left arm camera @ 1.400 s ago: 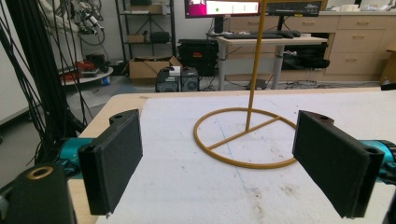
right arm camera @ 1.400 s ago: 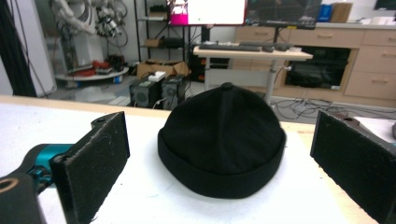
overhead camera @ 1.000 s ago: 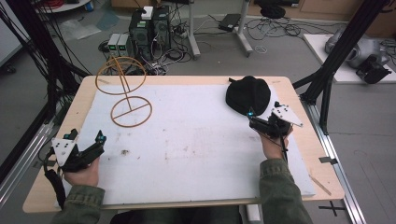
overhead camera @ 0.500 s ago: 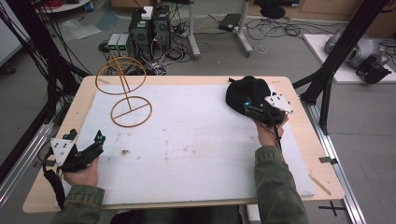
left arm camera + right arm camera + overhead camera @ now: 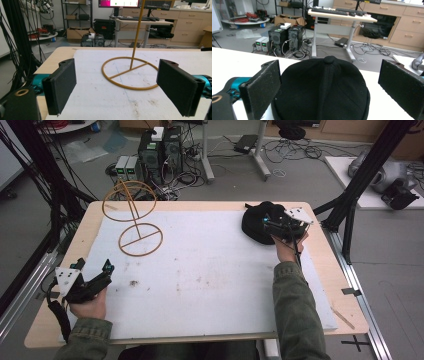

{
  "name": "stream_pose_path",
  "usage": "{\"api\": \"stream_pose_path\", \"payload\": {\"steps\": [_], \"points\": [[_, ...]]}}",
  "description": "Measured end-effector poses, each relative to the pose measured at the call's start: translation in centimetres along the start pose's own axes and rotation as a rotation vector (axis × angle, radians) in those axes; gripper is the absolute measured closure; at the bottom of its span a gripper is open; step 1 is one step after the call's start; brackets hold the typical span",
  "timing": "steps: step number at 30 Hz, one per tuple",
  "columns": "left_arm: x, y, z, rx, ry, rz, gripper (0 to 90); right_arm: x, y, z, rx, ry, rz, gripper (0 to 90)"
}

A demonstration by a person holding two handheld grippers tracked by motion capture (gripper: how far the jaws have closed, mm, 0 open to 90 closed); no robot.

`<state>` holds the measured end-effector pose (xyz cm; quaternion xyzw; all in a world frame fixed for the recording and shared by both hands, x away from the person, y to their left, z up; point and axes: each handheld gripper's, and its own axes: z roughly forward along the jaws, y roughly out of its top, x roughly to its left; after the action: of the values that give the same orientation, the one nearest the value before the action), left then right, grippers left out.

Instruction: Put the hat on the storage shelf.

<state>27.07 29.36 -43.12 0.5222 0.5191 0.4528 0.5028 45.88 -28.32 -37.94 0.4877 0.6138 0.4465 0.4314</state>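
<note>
black cap [image 5: 322,90], between right gripper [image 5: 329,92] fingers [image 5: 263,87]

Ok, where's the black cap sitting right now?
In the high view the black cap lies at the table's far right corner on the white mat, directly ahead of the open right gripper.

The high view is taken from above the person's side, angled forward and down over the whole tabletop [image 5: 320,285]. The left gripper view is set low, just above the tabletop [image 5: 60,53], and is aimed at the wire stand [image 5: 131,72], also seen far left in the high view [image 5: 140,239]. The right gripper view is held close to the black cap [image 5: 324,90], seen far right in the high view [image 5: 257,222].
</note>
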Motion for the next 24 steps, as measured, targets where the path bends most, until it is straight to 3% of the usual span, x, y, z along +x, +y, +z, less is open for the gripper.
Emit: {"api": "stream_pose_path", "payload": {"steps": [11,16,24], "points": [[0.1,-0.1,0.3,0.004,-0.012,-0.007,16.5,-0.6,-0.7,2.2,0.06,-0.007,0.018,3.7],[0.2,0.0,0.2,0.004,-0.013,-0.007,16.5,-0.3,-0.2,3.4,0.079,0.015,0.011,3.7],[0.4,0.0,0.2,0.005,-0.01,-0.018,16.5,-0.7,-0.6,4.7,0.149,0.03,0.049,3.8]]}}
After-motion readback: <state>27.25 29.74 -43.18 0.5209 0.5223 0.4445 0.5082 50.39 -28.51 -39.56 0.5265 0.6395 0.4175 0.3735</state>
